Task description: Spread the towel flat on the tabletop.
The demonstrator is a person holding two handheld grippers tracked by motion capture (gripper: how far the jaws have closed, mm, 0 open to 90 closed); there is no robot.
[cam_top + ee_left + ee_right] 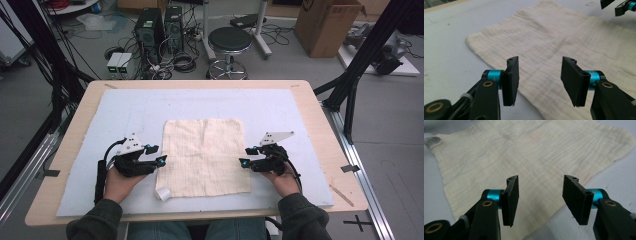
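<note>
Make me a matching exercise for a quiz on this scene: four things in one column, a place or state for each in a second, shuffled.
Things:
1. cloth
2. left gripper
3. stool
4. box

Places or states:
A. on the floor, far right
B. spread flat mid-table
C. open at the cloth's left edge
D. on the floor just past the table's far edge

Pairs: 1-B, 2-C, 3-D, 4-A

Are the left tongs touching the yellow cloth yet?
Cannot tell. In the left gripper view the left tongs stand open over the cloth edge, but no view shows plainly whether they rest on it.
</note>
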